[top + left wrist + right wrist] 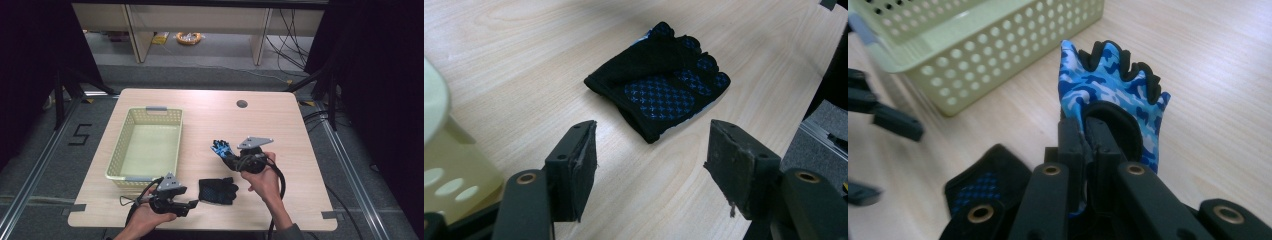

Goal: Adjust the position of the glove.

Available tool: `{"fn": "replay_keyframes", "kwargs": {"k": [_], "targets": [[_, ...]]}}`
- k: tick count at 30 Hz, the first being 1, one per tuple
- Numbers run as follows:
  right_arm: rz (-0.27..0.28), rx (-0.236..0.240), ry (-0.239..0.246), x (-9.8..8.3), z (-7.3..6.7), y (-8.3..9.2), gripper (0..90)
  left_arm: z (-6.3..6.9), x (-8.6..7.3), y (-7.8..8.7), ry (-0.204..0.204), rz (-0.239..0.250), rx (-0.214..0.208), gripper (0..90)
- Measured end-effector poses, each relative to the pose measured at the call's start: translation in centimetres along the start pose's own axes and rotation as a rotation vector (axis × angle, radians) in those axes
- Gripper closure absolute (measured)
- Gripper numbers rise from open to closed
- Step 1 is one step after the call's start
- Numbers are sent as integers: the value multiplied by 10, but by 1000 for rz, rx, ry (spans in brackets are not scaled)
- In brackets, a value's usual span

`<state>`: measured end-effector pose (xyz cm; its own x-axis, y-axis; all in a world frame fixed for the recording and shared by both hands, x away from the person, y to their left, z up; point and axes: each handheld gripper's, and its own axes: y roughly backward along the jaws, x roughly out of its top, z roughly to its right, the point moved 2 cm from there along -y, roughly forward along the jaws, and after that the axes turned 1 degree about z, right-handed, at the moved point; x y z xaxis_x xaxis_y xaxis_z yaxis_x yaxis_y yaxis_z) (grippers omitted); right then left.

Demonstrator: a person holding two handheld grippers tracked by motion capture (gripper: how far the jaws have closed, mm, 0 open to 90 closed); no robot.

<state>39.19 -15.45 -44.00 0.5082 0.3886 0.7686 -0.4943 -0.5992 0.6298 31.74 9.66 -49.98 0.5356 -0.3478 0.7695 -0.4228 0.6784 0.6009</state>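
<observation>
1. Pale wood-grain laminate is the rectangular table top (280, 130) I work over, with a small round cable hole near its far edge.
2. The pale yellow-green perforated plastic basket (116, 157) stands on the table's left half, empty as far as I can see.
3. My right gripper (1087, 131) is clamped tight on the wrist edge of the blue camouflage fingerless glove (1108, 87), which hangs lifted off the wood to the right of the basket, fingers pointing toward it.
4. My left gripper (651, 152) hovers low near the front edge with its jaws spread wide, gripping nothing.
5. The black fingerless glove with the blue-dotted palm (659, 87) lies flat on the table just ahead of those spread jaws.
6. I judge this a tidy-up: the blue glove seems on its way to the basket. Next I would carry it over the rim and release, then close my left jaws on the black one.
</observation>
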Motion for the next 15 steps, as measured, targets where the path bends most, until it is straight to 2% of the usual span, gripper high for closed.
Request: {"fn": "replay_keyframes", "kwargs": {"k": [1,2,4,6,7,8,9,10,12,13,14,15], "targets": [[11,4,5,-2,-1,6,868,0,0,0,-2,1,2,361],[26,9,-12,-6,-5,10,868,1,0,0,17,5,2,361],[37,16,-10,-12,-9,19,867,0,0,2,1,-7,5,361],[35,28,-20,-19,-16,25,866,0,1,2,-12,3,0,361],[36,28,-15,-23,-19,25,866,2,2,2,5,11,4,361],[31,41,-46,-28,-25,25,866,1,2,3,-5,5,4,361],[29,41,-23,-34,-27,23,866,1,2,4,-8,4,5,361],[29,41,-23,-34,-27,23,866,1,2,4,-8,4,5,361],[20,56,-36,-41,-32,20,865,1,1,6,-17,-2,6,357],[2,53,-47,-45,-36,20,865,3,2,6,0,16,2,351],[2,52,-62,-47,-40,20,865,3,2,6,0,16,2,347],[3,50,-48,-48,-41,20,864,3,2,8,-16,19,-1,338]]}}
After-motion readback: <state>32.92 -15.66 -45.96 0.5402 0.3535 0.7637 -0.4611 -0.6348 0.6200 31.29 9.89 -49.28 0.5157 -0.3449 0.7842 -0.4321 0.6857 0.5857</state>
